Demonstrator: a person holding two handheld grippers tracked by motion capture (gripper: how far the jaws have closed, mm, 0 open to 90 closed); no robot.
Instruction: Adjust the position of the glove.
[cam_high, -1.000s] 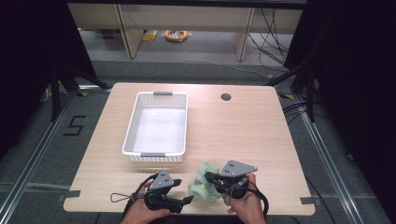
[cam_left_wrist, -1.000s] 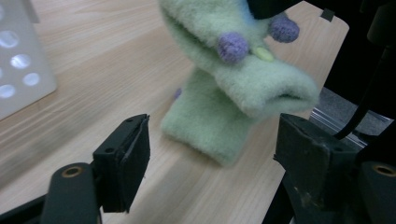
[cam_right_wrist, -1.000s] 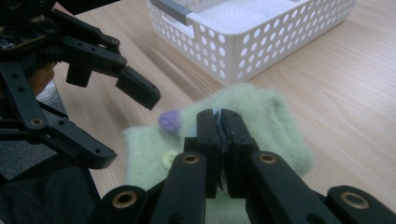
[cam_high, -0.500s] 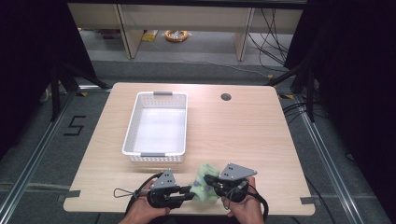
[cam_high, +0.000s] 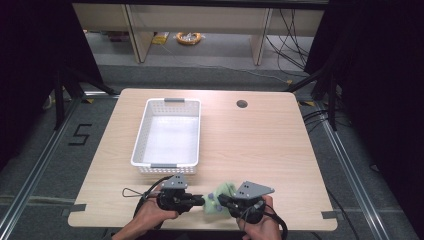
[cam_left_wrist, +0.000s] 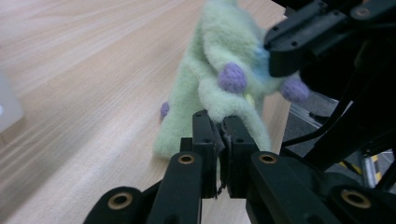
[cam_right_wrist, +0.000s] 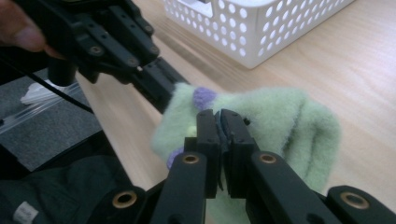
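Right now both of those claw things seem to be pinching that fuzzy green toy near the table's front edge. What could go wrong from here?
Both the left gripper and the right gripper are shut on thin folds of the fuzzy green toy, so pulling apart could stretch it or let one pinch slip. It sits near the front edge of the table, so a dropped toy might fall to the floor. The white basket stands close behind; a quick lift could bump it.

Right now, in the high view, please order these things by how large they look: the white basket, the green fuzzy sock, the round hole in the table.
1. white basket, clearly the largest.
2. green fuzzy sock, partly hidden by both tongs pinching it.
3. round hole, the smallest; it lies farther from the camera, but the difference looks plain.
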